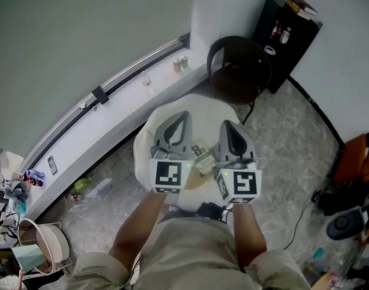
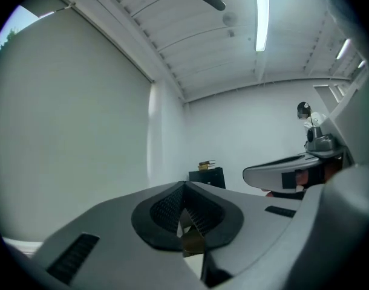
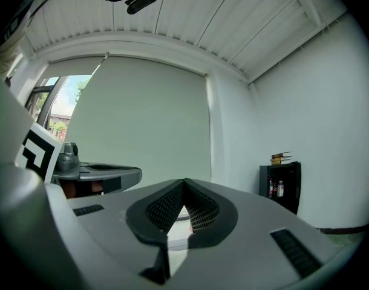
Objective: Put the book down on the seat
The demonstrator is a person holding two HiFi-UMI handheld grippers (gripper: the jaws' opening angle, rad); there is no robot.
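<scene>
In the head view a small greenish book (image 1: 201,157) lies on the round cream seat (image 1: 149,142), showing in the gap between my two grippers. The left gripper (image 1: 183,116) and the right gripper (image 1: 225,125) are held side by side above the seat, pointing away from me. Whether either touches the book I cannot tell. In the left gripper view the left gripper (image 2: 184,187) has its ribbed pads meeting at the tip with nothing between them. In the right gripper view the right gripper (image 3: 184,183) looks the same, pads closed and empty. Each gripper view looks level across the room.
A black chair (image 1: 239,71) stands just beyond the seat. A black cabinet (image 1: 287,32) with books on top fills the far corner, cabinet (image 3: 280,186). Two cans (image 1: 181,63) sit on the window sill. An orange bag (image 1: 354,159) and cables lie at the right.
</scene>
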